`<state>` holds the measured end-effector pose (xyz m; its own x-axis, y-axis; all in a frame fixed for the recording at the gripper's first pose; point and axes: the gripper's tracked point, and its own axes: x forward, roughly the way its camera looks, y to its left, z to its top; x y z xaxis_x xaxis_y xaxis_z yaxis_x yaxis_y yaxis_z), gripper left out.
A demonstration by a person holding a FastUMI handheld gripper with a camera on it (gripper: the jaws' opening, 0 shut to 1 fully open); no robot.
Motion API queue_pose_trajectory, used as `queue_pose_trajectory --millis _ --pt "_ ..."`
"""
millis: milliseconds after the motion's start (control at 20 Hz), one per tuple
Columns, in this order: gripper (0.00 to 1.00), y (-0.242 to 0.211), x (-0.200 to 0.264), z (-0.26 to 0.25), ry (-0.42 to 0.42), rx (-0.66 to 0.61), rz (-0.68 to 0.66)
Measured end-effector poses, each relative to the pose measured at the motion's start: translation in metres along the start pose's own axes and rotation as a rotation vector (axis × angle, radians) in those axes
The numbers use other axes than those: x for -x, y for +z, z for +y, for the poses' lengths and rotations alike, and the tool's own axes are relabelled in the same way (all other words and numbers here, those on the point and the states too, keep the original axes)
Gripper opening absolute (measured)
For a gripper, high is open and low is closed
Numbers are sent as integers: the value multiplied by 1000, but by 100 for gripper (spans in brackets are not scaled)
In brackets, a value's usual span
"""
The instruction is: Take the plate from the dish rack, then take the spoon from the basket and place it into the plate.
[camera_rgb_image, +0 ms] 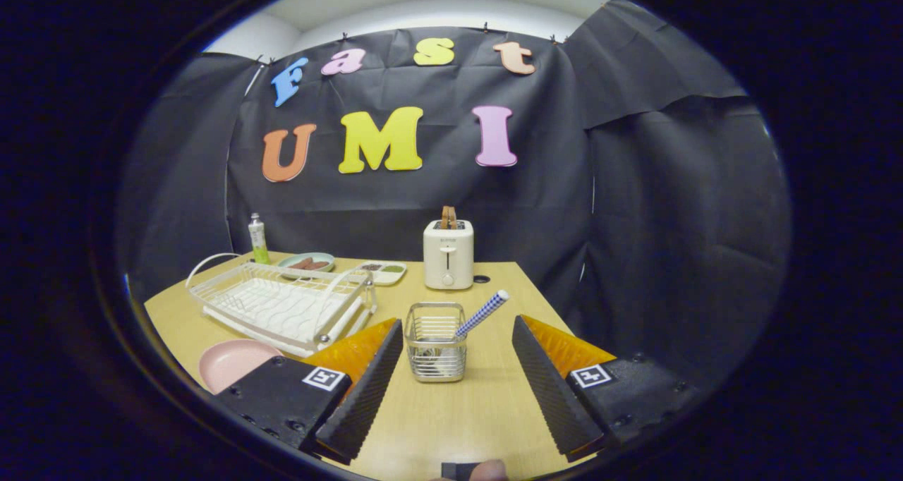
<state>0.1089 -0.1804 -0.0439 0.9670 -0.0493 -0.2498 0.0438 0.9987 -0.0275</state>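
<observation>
Table (437,417): spoon (482,314) in basket (435,341), between parted hand-held gripper (457,343) fingers.

Spoon (482,313) in basket (435,341), toaster (448,254) behind.

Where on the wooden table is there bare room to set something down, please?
Bare wood lies between the open claw fingers, nearer than the wire mesh basket, and right of the basket toward the table edge. The left is crowded: white wire dish rack, round pink plate.
</observation>
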Motion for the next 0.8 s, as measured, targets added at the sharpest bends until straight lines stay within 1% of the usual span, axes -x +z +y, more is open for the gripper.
queue_pose_trajectory --millis 100,200,300,400,550,600,650,700,800 --pt "100 -3 -29 -5 21 -17 10" --pt "100 -9 -51 -10 48 -75 37" --pt "99 -8 -70 -14 52 -107 42" --pt "86 -3 -80 -14 63 -119 31" --pt "56 -2 -87 -8 82 -140 49" --pt "51 -2 -89 -7 79 -137 55" --pt "41 -1 -89 -7 76 -131 59" --pt "37 2 -88 -6 85 -132 65" --pt "32 7 -86 5 122 -150 81"
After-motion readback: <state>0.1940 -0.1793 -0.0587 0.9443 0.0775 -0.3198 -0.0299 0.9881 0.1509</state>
